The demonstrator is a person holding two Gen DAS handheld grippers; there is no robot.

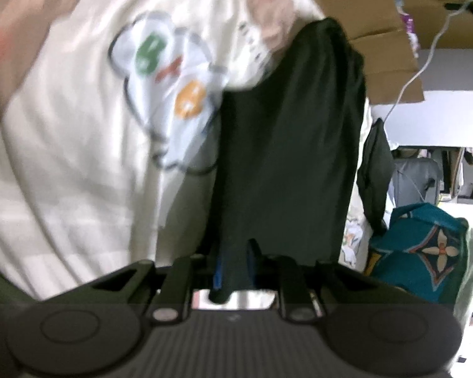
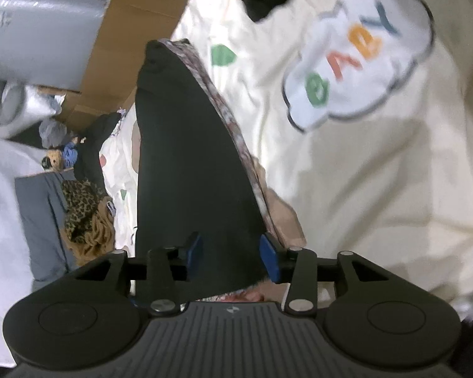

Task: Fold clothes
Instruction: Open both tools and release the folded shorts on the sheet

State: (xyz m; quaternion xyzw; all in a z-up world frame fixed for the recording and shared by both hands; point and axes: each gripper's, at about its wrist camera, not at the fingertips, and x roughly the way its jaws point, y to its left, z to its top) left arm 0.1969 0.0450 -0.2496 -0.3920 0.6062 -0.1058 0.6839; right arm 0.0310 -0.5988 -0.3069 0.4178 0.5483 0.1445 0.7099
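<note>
Seemingly, dark garment (image 2: 189, 157) loose between parted right claw (image 2: 231, 253); left claw (image 1: 235, 267) clamped on it.

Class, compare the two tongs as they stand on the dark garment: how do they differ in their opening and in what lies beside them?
The left tongs stand narrow, close around a bunched strip of the dark garment; the right tongs stand wider, their pads apart from the flat cloth between them. Beside the left tongs lies a teal bag; beside the right tongs, a leopard-print cloth. Both have blue pads and face the cream shirt.
</note>
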